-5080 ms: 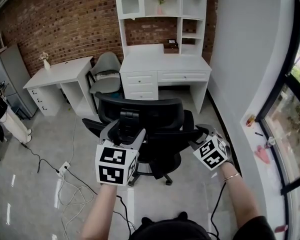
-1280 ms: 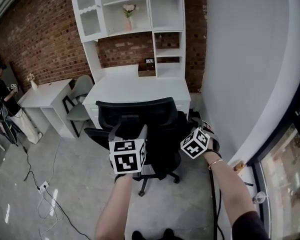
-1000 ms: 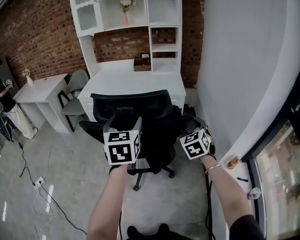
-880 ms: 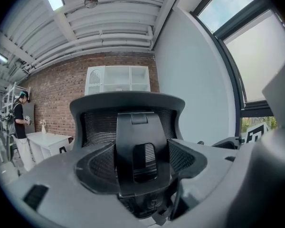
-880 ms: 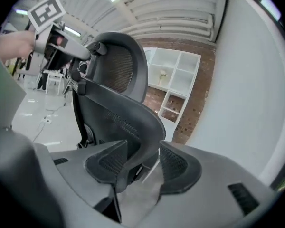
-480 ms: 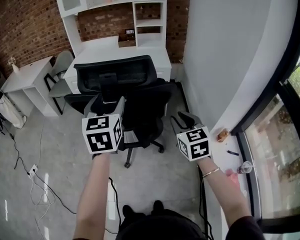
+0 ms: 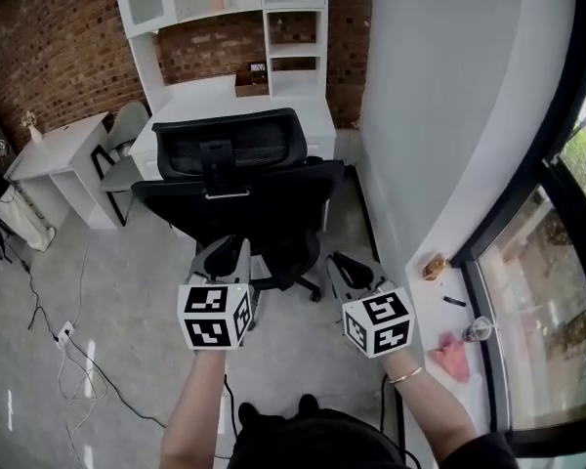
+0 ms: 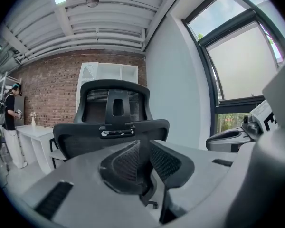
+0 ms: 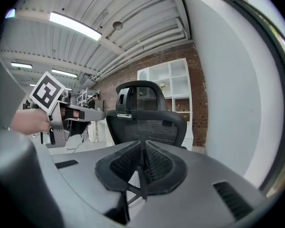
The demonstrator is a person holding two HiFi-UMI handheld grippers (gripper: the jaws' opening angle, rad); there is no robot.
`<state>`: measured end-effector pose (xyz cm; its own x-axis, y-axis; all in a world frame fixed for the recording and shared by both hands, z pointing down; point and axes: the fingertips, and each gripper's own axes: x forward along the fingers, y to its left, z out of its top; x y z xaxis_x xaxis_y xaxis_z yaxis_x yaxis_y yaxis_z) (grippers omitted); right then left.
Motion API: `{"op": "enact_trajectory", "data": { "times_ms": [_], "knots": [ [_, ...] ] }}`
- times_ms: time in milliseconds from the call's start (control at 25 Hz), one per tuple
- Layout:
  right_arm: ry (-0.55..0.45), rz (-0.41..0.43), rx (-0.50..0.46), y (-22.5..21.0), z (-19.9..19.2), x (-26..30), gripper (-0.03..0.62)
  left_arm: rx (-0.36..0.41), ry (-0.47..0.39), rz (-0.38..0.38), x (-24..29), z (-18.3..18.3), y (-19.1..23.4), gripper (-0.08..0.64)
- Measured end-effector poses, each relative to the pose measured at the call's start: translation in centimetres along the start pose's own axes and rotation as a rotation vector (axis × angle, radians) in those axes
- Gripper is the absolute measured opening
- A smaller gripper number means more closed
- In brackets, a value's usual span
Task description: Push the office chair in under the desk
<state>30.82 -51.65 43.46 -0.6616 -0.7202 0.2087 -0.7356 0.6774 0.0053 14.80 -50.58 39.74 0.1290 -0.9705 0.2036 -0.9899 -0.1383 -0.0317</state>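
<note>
Both jaws have just been closing with nothing between them. My left gripper (image 7: 225, 254) is down to a narrow slit, and my right gripper (image 7: 350, 267) is all but together. The chair (image 7: 242, 198) stands straight ahead, apart from both. Its back faces me, long axis left to right, tight up to the desk (image 7: 293, 106). The left is nearer the back's middle and the right faces its right end. If more push is needed, I'd drive the 2 tips straight forward.
</note>
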Motion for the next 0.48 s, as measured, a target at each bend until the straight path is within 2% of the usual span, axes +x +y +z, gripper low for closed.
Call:
{"op": "enact_trajectory", "data": {
  "times_ms": [240,480],
  "knots": [
    [-0.010,0.004,0.065,1.4,-1.5,-2.0,0.011,-0.016,0.031,-0.029,-1.6,-3.1,-2.3,0.018],
    [-0.007,0.031,0.129,1.9,-3.0,-3.2,0.005,-0.021,0.055,-0.047,-2.8,-5.7,-3.9,0.009]
  ]
}}
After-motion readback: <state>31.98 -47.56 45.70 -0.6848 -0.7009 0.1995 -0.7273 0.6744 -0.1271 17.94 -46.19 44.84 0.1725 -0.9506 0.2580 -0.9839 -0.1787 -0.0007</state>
